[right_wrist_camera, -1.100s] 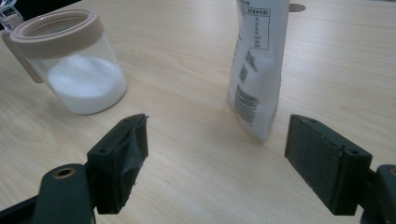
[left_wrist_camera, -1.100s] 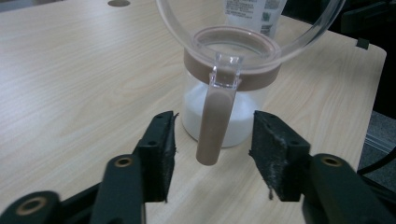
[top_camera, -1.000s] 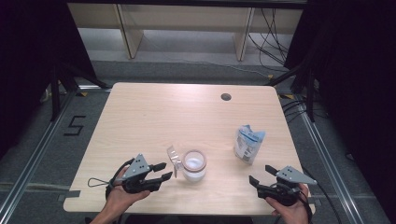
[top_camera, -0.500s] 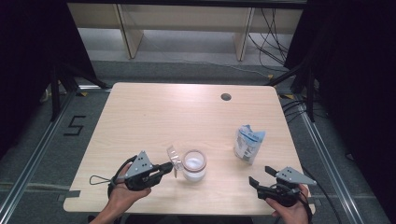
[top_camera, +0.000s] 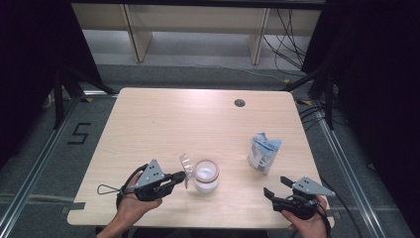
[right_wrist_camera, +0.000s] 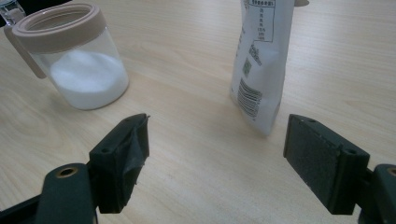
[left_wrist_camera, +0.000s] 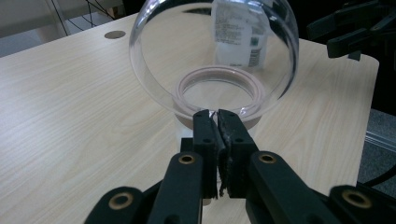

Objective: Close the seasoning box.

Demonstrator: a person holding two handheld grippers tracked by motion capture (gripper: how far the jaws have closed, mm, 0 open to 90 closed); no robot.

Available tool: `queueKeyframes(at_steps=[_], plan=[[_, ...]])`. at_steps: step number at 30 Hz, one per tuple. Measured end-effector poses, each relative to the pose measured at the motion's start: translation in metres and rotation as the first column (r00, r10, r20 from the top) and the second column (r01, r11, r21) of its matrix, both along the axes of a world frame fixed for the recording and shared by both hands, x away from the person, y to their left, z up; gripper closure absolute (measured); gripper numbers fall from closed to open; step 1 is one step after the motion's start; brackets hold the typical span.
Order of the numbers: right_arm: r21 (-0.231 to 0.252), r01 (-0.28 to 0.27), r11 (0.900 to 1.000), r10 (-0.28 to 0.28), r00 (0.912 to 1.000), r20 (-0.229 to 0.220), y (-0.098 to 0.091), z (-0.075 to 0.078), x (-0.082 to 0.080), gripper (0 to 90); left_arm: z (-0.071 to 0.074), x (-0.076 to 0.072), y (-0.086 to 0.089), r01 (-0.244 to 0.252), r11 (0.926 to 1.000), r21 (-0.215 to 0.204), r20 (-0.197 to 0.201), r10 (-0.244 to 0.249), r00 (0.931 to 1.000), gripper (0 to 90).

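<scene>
Left gripper [top_camera: 174,178] jaws have just closed, pinching the edge of the clear lid [left_wrist_camera: 212,51] (lid stands upright, hinged open) beside the jar [top_camera: 205,175] of white powder. Right gripper [top_camera: 276,187], wide open and holding nothing, sits right of the jar, near the pouch [top_camera: 264,152].

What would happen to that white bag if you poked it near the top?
The pouch stands upright on a narrow base, so it would probably tip over. Its crumpled top and creased sides suggest soft, floppy film that would likely dent rather than break.
</scene>
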State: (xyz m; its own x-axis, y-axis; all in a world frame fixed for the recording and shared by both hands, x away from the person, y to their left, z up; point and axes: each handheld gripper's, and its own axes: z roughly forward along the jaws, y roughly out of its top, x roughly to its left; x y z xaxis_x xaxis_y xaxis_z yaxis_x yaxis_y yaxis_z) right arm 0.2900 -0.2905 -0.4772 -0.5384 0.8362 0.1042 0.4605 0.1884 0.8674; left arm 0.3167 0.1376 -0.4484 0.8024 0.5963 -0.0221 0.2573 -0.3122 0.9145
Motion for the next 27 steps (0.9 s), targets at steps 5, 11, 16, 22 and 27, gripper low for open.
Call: queueKeyframes(at_steps=[5,11,16,22,27], plan=[[0.008,0.005,1.0000,-0.005,0.9999,-0.010,0.001,0.000,-0.001,23.3,0.000,0.001,-0.002,0.004,1.0000,0.001,-0.003,-0.004,1.0000,85.4],[0.007,0.005,1.0000,-0.005,1.0000,-0.008,0.001,0.000,0.000,23.3,0.000,0.002,-0.006,0.015,0.9999,-0.002,0.002,-0.015,0.9999,85.4],[-0.013,-0.005,0.9999,0.006,0.9999,0.016,0.000,0.000,0.002,23.3,0.001,0.002,-0.009,0.018,0.9998,0.005,0.002,-0.018,0.9998,85.5],[-0.024,-0.011,0.9997,0.012,0.9995,0.028,-0.001,0.000,0.002,23.3,0.000,0.003,-0.012,0.020,0.9998,0.009,0.000,-0.020,0.9998,85.5],[-0.023,-0.010,0.9997,0.011,0.9995,0.029,0.000,0.000,0.002,23.3,0.000,0.002,-0.012,0.020,0.9998,0.010,0.000,-0.020,0.9998,85.3]])
